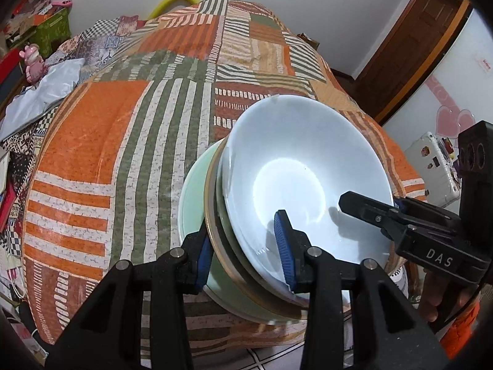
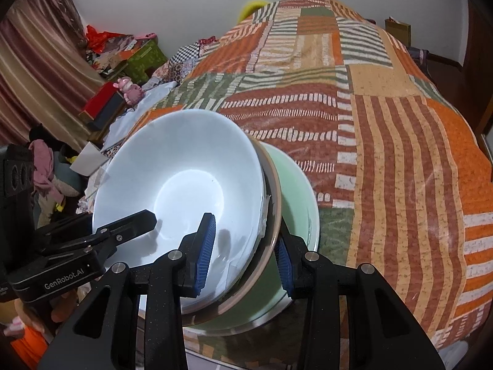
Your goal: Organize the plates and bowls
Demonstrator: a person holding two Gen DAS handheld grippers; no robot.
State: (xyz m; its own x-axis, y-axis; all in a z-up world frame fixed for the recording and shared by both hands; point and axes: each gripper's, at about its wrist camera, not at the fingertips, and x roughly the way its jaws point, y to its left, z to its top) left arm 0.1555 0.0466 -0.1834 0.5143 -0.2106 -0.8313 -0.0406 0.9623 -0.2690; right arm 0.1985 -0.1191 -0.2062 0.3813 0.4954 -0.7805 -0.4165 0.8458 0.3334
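A stack of dishes sits tilted near the table's front edge: a white bowl point(image 1: 305, 178) on top, a brown-rimmed dish point(image 1: 212, 215) under it, a pale green plate point(image 1: 191, 197) at the bottom. My left gripper point(image 1: 245, 256) is shut across the stack's rim, one blue pad inside the white bowl, the other under the green plate. My right gripper point(image 2: 245, 252) is shut on the same stack from the other side; there the white bowl point(image 2: 185, 178), the brown-rimmed dish point(image 2: 274, 191) and the green plate point(image 2: 295, 197) show. Each gripper appears in the other's view.
The table wears an orange, green and brown patchwork cloth point(image 1: 123, 154) that stretches far back. Clutter, boxes and a pink toy point(image 2: 128, 88) lie off the left edge. A white fridge with stickers point(image 1: 446, 141) and a wooden door point(image 1: 409, 40) stand at the right.
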